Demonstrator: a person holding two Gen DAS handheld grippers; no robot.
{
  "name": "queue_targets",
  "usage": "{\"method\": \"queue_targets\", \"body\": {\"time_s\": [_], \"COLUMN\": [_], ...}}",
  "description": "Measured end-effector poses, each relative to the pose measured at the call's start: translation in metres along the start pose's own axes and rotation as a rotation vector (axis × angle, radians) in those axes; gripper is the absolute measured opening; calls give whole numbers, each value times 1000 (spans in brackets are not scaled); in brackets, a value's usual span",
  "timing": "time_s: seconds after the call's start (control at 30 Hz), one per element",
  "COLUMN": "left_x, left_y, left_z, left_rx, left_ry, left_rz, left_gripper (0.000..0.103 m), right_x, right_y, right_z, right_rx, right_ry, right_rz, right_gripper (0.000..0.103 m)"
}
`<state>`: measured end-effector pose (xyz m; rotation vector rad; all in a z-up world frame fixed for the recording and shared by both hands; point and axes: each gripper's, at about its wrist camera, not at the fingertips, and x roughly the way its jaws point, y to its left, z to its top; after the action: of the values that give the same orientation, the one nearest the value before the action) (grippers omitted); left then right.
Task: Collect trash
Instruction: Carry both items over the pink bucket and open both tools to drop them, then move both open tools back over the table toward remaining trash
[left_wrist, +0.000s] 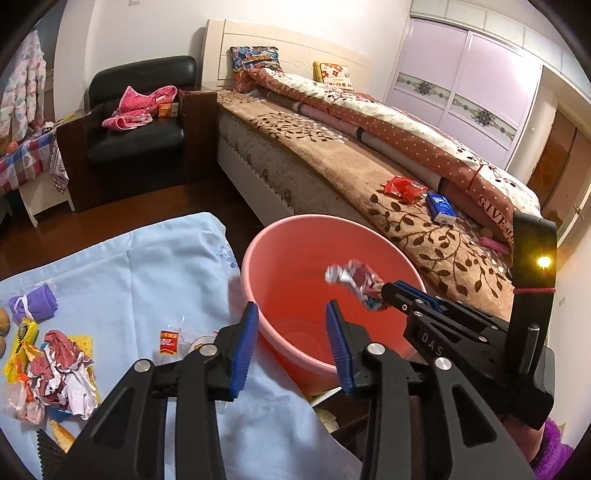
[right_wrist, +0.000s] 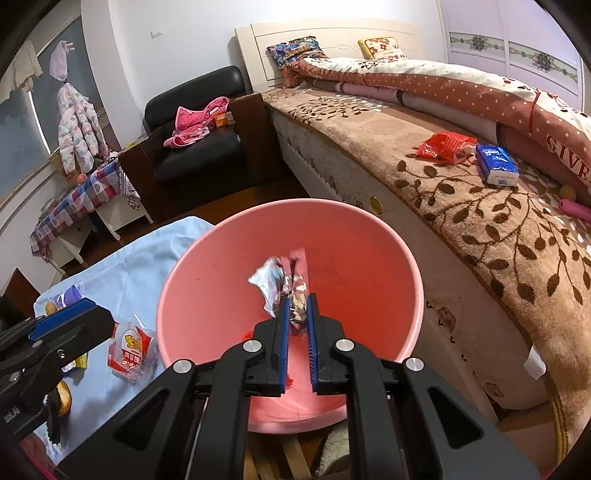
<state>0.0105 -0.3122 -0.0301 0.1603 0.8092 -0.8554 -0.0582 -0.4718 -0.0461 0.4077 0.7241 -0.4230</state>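
Setting: bedroom, with a pink plastic basin (right_wrist: 369, 258) at the centre of both wrist views and a bed (right_wrist: 461, 229) from 1 to 4 o'clock
Right gripper (right_wrist: 297, 317): blue pads pressed together on a crumpled foil wrapper (right_wrist: 284, 284), held over the basin's open mouth
Wrapper: sticks out toward 12 o'clock past the fingertips, long axis roughly in line with the fingers, basin floor directly beneath
Left gripper (left_wrist: 291, 343): jaws apart with nothing between them, over the basin's near rim
Key relation: the wrapper already hangs inside the rim line, so my judgement is that letting go should drop it straight in
Remaining trash: wrapper pile (left_wrist: 55, 369) on a light blue cloth (left_wrist: 147, 266) at 8 o'clock in the left view, nearer the left gripper; clear snack packet (right_wrist: 129, 350) just beside the basin
On the bed: red packet (right_wrist: 447, 146) and blue tissue pack (right_wrist: 496, 164) at 2 o'clock, well apart from both grippers
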Motion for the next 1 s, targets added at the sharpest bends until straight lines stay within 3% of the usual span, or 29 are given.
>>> {"method": "queue_targets", "body": {"time_s": [0.1,0.27,0.53,0.73,0.9,1.0], "left_x": [-5,-17,-53,-86,-114,-130], "left_y": [4,12,32,64,97,115], "left_z": [-2,-5,-15,-31,-49,-61], "left_rx": [-10,-25,-26,-74,-134,-154], "left_ry": [-9,-23,-100,-137,-152,-162], "left_rz": [8,14,76,164,240,288], "left_gripper": [40,42,55,60,61,61], "right_x": [2,-2,-22,-30,-31,-34], "right_y": [-1,0,10,33,61,74], "right_z": [0,-1,-2,-11,-23,-30], "right_rx": [12,24,17,-32,-103,-141], "right_ry": [17,12,-39,-41,-13,-22], "right_rz": [7,15,82,232,272,244], "right_gripper": [12,26,27,27,27,27]}}
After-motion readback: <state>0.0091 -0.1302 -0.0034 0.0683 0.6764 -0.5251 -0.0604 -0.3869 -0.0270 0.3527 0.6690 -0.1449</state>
